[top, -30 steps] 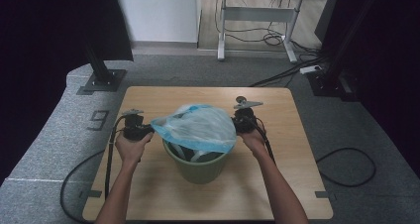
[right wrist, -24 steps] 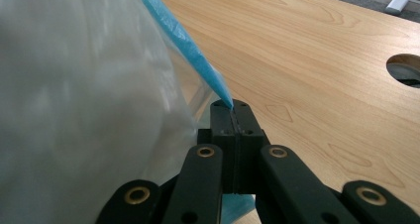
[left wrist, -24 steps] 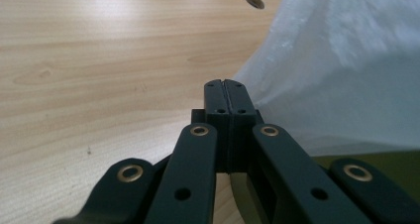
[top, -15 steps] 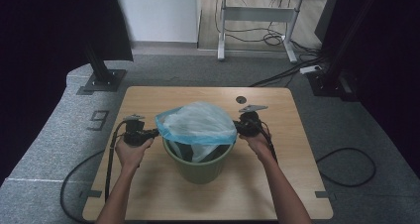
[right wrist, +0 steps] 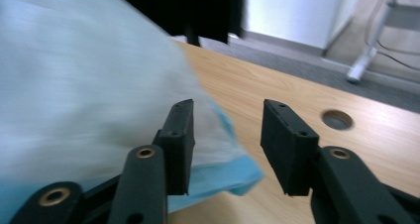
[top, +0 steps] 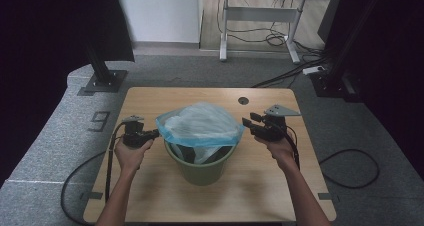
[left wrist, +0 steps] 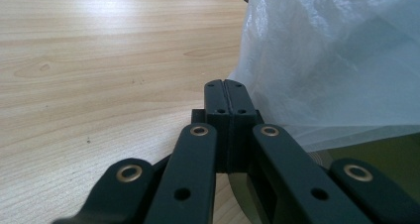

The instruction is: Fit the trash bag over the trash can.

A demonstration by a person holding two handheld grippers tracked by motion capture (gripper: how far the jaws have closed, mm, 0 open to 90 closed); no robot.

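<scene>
A round olive-green plastic bin (top: 201, 167) stands on the pale wooden table (top: 155, 98), in the middle towards the near edge. A thin translucent light-blue plastic bag (top: 200, 123) sits in its mouth and billows above the rim, its upper part spread wide over the bin.

The left gripper (top: 150, 134), held level at the bin's left side, points at the bag's left corner. In the left gripper view its jaws are pressed together, and the bag (left wrist: 337, 60) meets their tips (left wrist: 229, 92) at the seam, so the corner of the film is pinched there. Compared with a second ago this hand has hardly shifted, and its grip is unchanged.

The right gripper (top: 253, 122) is where the change lies. Half a second ago it was at the bag's right edge with its jaws closed on the film; now it stands a little away to the right and slightly higher, near the small round hole in the table (top: 243, 100). Its jaws have just been opening, and in the right gripper view they stand about half apart (right wrist: 228, 135) with nothing pressed between them. The bag's blue edge (right wrist: 233, 177) hangs below and behind the left jaw, blurred. The bag has also settled lower and flatter across the bin than it was a second ago.
</scene>
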